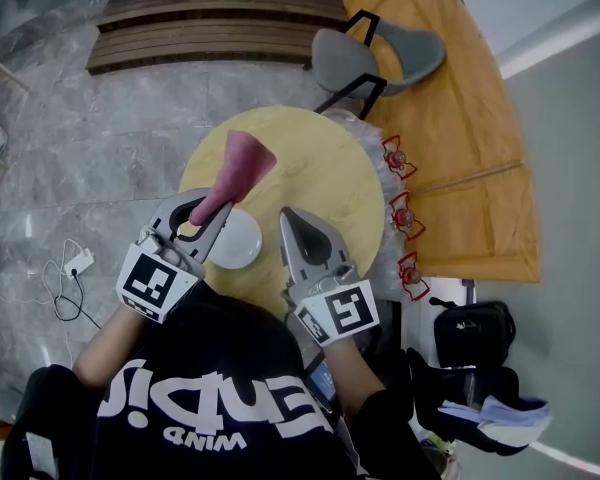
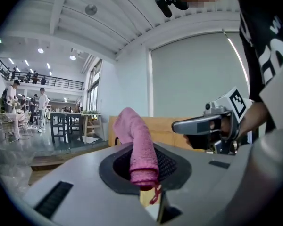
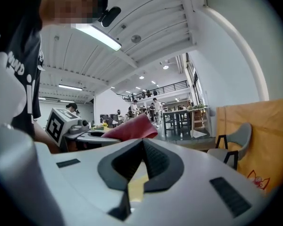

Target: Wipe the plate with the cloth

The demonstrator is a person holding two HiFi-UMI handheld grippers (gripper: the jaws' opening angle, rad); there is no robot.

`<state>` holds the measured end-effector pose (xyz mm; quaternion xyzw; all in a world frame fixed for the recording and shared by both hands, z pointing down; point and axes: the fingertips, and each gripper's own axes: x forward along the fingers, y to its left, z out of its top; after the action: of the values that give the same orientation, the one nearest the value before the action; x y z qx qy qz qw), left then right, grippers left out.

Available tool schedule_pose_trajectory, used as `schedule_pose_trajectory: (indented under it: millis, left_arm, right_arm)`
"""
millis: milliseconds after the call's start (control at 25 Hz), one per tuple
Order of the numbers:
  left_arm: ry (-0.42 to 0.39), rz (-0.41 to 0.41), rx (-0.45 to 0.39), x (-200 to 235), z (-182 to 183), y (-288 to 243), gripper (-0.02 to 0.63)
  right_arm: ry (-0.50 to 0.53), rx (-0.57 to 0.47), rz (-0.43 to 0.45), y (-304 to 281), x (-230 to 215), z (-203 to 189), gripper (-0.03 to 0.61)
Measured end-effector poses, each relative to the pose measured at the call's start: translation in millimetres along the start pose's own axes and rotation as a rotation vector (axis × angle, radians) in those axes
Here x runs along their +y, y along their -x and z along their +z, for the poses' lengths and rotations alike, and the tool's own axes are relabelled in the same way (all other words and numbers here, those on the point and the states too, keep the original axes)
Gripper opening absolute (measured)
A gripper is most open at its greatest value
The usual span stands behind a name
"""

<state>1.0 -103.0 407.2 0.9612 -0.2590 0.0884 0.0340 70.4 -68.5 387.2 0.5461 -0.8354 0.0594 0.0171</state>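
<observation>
On the round wooden table (image 1: 320, 168) a white plate (image 1: 244, 248) lies near the front edge. My left gripper (image 1: 206, 208) hovers over the plate's left rim and is shut on a pink cloth (image 1: 242, 166), which sticks out stiffly past the jaws toward the table's middle. In the left gripper view the rolled cloth (image 2: 140, 147) is pinched between the jaws and points up. My right gripper (image 1: 289, 215) sits just right of the plate, jaws together with nothing in them. In the right gripper view its jaws (image 3: 142, 142) meet, and the cloth (image 3: 132, 128) shows at the left.
A grey chair (image 1: 378, 56) stands behind the table and a slatted wooden bench (image 1: 210, 26) lies beyond it. An orange panel (image 1: 450, 118) runs along the right. Red bows (image 1: 400, 158) hang at the table's right edge. A black bag (image 1: 472, 333) and a power strip (image 1: 77, 262) are on the floor.
</observation>
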Motion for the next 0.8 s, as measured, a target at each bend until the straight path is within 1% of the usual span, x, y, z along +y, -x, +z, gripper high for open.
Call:
schedule_pose_trajectory:
  millis: [40, 160, 280, 360, 480, 680, 800]
  left_arm:
    - [-0.008, 0.0, -0.003, 0.2, -0.7, -0.6, 0.051]
    - [0.009, -0.006, 0.012, -2.2, -0.3, -1.7, 0.051]
    - [-0.005, -0.002, -0.002, 0.1, -0.6, -3.1, 0.051]
    - [0.001, -0.003, 0.009, -0.7, 0.0, -3.9, 0.051]
    - [-0.015, -0.005, 0.0, -0.1, -1.8, -7.1, 0.051]
    - [0.007, -0.02, 0.019, -3.8, -0.6, -13.2, 0.051]
    - [-0.015, -0.02, -0.001, -1.5, -0.5, -16.7, 0.051]
  right_arm:
    - [-0.006, -0.001, 0.005, -1.0, 0.0, -0.3, 0.021]
    - [-0.013, -0.003, 0.007, -2.0, -0.8, -0.4, 0.021]
    - [-0.01, -0.005, 0.006, -3.0, -1.5, 0.5, 0.021]
    - [-0.009, -0.006, 0.003, -3.6, -2.8, 0.9, 0.021]
    - [-0.011, -0.007, -0.009, -4.5, -6.3, 0.1, 0.021]
    - [-0.016, -0.004, -0.014, -5.7, -10.8, 0.3, 0.021]
    - [-0.015, -0.004, -0.012, -7.4, -12.0, 0.9, 0.021]
